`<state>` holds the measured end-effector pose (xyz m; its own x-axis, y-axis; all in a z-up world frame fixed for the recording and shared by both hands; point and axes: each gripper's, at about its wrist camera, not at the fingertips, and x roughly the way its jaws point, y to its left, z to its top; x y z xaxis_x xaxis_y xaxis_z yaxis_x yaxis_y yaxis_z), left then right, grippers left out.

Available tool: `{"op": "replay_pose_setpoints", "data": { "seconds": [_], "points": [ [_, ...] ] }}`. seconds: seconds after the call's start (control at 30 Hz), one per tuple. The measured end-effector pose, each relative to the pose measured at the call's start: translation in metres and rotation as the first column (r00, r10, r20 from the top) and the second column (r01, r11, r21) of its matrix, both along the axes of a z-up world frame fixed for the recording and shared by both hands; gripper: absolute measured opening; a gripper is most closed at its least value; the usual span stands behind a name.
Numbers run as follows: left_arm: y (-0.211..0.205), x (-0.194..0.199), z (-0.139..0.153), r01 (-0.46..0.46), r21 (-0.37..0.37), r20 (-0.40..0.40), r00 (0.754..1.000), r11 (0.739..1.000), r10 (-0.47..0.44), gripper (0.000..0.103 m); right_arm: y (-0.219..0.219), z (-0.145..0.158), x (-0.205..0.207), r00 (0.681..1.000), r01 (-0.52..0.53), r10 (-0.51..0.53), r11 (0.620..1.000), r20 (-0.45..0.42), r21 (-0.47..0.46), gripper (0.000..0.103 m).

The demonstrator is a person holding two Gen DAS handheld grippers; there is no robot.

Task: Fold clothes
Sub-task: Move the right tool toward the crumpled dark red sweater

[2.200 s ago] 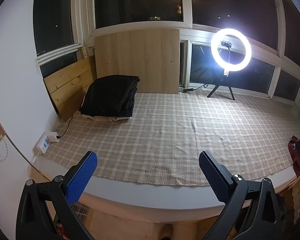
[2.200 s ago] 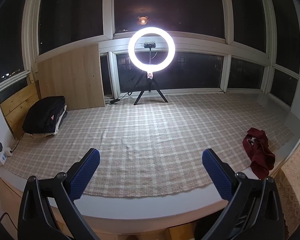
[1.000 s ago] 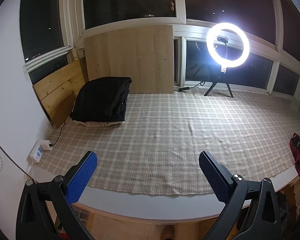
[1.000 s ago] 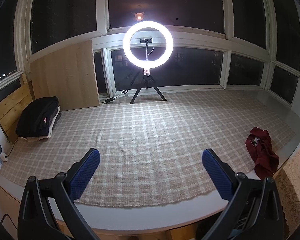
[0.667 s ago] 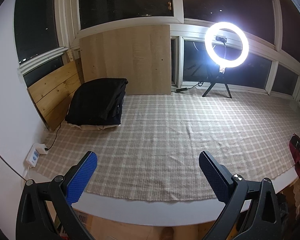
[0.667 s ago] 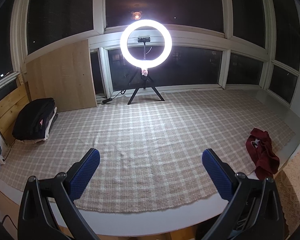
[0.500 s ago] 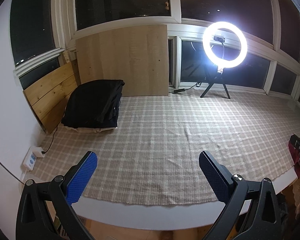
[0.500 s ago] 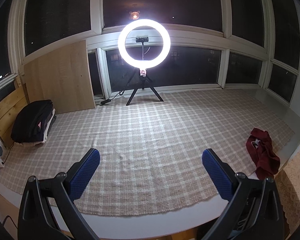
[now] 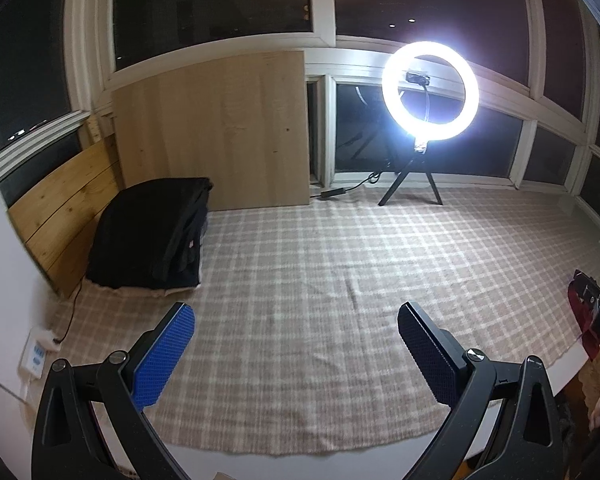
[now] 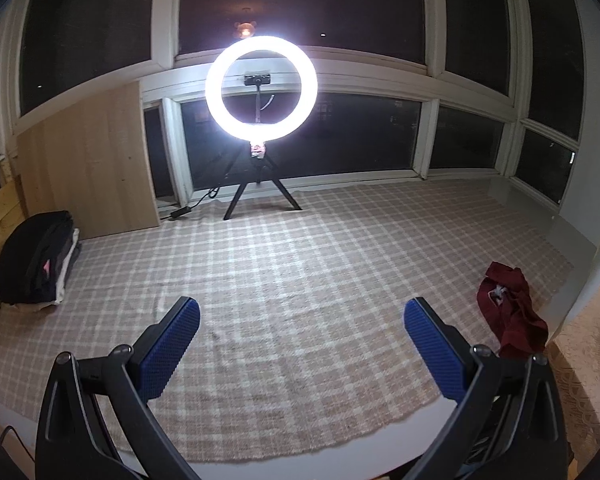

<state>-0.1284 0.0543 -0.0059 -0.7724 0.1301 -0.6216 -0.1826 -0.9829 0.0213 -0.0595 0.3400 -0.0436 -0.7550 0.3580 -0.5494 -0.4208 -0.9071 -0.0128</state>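
Two hand-held grippers hover above the near edge of a wide window-side platform covered by a plaid cloth (image 10: pixel 300 280), both with blue-padded jaws spread wide and holding nothing: the left hand-held gripper (image 9: pixel 296 354) faces the left half of the platform, the right hand-held gripper (image 10: pixel 302 352) the middle. The garment to be folded, a crumpled dark red piece of clothing (image 10: pixel 510 314), lies in a heap near the right front edge of the cloth, well apart from both tools and just right of the right one's line. At far left, against the wooden boards (image 9: pixel 64 216), sits a stack of folded dark clothes (image 9: pixel 148 232) resting on a pale piece beneath. A lit ring light on a tripod (image 10: pixel 261 88) stands at the back by the dark windows. Folding has not yet begun; the step in hand appears to be the approach. The next move likely calls for swinging the right tool toward the red heap, pinching an edge and drawing it onto the open middle to spread it flat.
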Motion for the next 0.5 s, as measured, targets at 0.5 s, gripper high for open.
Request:
{"op": "replay_pose_setpoints", "data": {
  "seconds": [0.5],
  "points": [
    [0.054, -0.076, 0.024, 0.208, -0.011, -0.077, 0.975, 0.978, -0.209, 0.102, 0.037, 0.013, -0.041, 0.986, 0.168, -0.168, 0.985, -0.014, 0.043, 0.103]
  ]
}}
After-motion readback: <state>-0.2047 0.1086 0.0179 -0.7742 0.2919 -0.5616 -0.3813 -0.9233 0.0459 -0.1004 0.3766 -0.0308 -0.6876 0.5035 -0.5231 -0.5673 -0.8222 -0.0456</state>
